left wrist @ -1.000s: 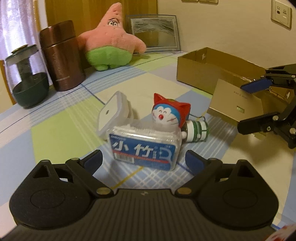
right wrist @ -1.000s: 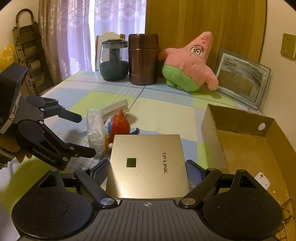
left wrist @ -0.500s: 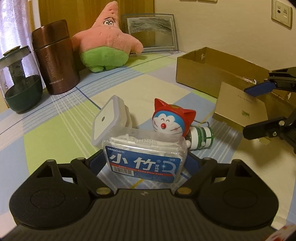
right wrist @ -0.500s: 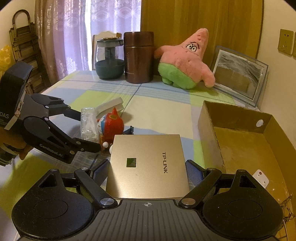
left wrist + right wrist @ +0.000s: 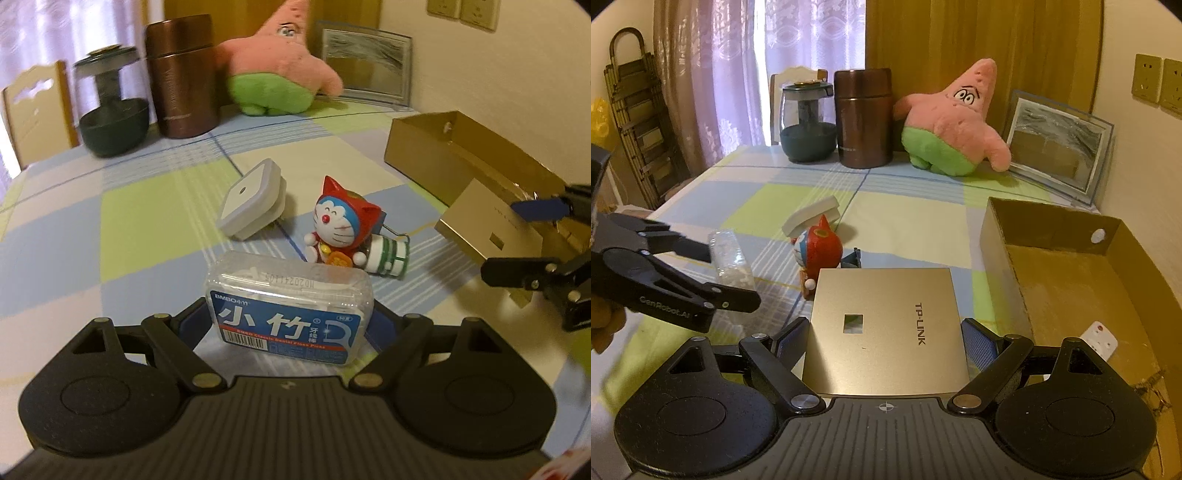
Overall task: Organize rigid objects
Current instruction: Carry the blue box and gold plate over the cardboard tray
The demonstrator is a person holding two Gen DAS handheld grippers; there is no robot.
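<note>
My left gripper [image 5: 288, 326] is shut on a clear floss-pick box with a blue label [image 5: 288, 310] and holds it above the table. It also shows in the right wrist view [image 5: 729, 258]. My right gripper [image 5: 884, 338] is shut on a gold TP-LINK box [image 5: 886, 328], held flat beside the open cardboard box [image 5: 1071, 280]. A red-hooded Doraemon figure [image 5: 341, 227], a white square adapter [image 5: 251, 197] and a small green-and-white bottle [image 5: 388, 254] rest on the checked tablecloth between the grippers.
At the back stand a dark glass jar [image 5: 807, 122], a brown canister [image 5: 864, 118], a Patrick plush [image 5: 955, 122] and a framed picture [image 5: 1060, 144]. A small white remote [image 5: 1102, 339] lies in the cardboard box. A wall is at the right.
My left gripper closed on the floss-pick box and lifted it off the table. My right gripper kept hold of the gold box and rose slightly.
</note>
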